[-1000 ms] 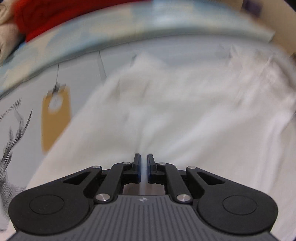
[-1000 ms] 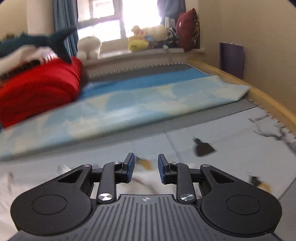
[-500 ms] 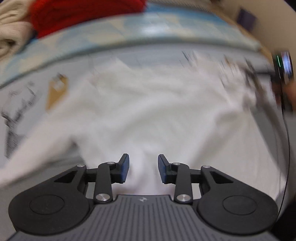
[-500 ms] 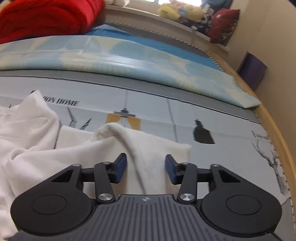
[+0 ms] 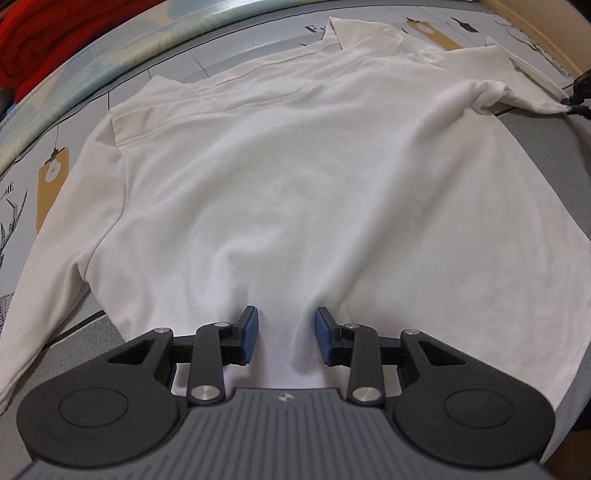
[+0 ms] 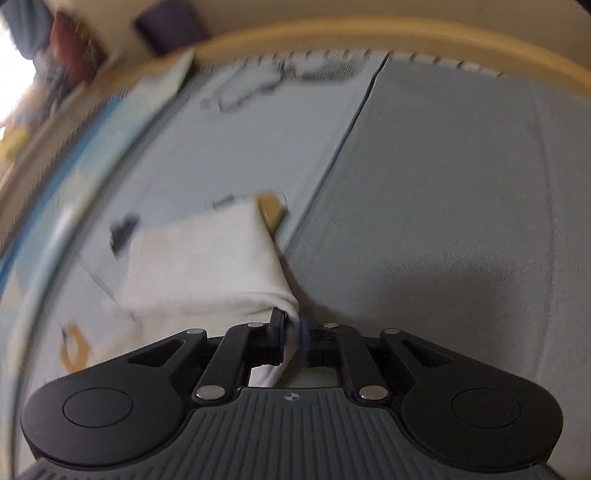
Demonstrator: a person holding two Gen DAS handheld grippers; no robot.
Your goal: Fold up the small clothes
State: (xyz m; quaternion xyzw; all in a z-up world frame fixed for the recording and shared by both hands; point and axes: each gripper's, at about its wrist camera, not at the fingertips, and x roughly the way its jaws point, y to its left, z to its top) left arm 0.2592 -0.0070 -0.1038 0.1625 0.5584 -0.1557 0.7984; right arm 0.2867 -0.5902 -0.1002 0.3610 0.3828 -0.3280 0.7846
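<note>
A white long-sleeved shirt (image 5: 314, 166) lies spread flat on the grey printed mat (image 5: 535, 155), collar at the far side. My left gripper (image 5: 286, 328) hovers open over the near hem; a soft ridge of cloth lies between its blue pads (image 5: 249, 332) without being pinched. In the right wrist view my right gripper (image 6: 293, 325) has its jaws closing on the end of the shirt's sleeve (image 6: 207, 266), with white cloth pinched between the pads. The left wrist view shows that right gripper (image 5: 576, 105) at the far right edge, at the tip of the stretched sleeve (image 5: 517, 92).
A red blanket (image 5: 33, 40) and a pale blue patterned quilt (image 5: 122, 48) lie beyond the mat at the upper left. A wooden bed rim (image 6: 369, 35) curves behind the right gripper, with plain grey mat (image 6: 461, 184) in front of it.
My left gripper opened, letting go of the cloth, and drew back along the shirt to its hem. The right gripper swung down, rolled over and closed on the sleeve end.
</note>
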